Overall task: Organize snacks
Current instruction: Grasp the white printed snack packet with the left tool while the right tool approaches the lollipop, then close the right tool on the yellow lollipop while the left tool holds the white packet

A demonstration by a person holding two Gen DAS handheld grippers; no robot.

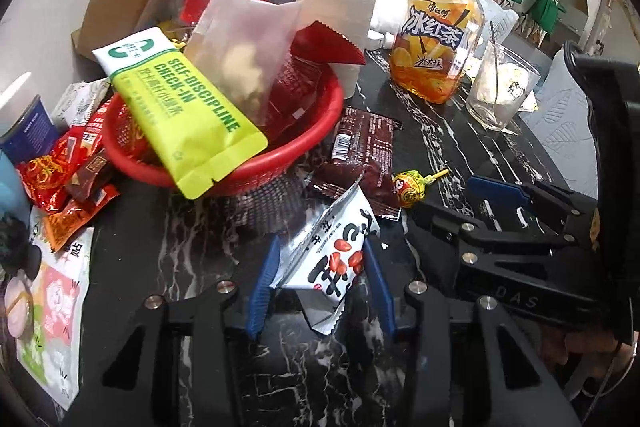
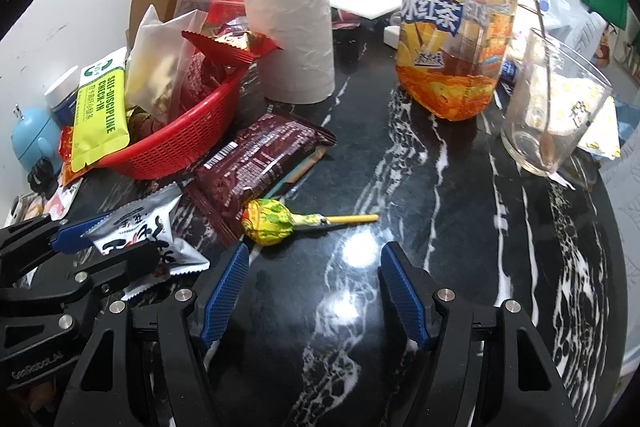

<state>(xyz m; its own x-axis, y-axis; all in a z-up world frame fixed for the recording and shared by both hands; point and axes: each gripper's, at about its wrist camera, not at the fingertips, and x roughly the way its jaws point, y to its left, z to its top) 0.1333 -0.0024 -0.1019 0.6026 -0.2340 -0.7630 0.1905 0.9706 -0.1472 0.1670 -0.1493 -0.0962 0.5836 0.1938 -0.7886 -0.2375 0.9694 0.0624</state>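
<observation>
Left gripper [image 1: 320,267]: blue pads pinching a small silver-and-white snack packet [image 1: 334,257] on the black marble table [image 2: 460,227], near the red plastic basket [image 1: 304,147]. Right gripper [image 2: 314,291]: fingers spread, empty, just below a yellow wrapped lollipop [image 2: 268,221].

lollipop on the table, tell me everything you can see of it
The lollipop lies flat on the black marble table. Its round head is wrapped in crinkled yellow-green foil with an orange patch, twisted shut at the neck; a yellow stick points right in the right wrist view. The head lies against the dark red packet. It sits just ahead of the open right tool, nearer its left finger, untouched.
</observation>
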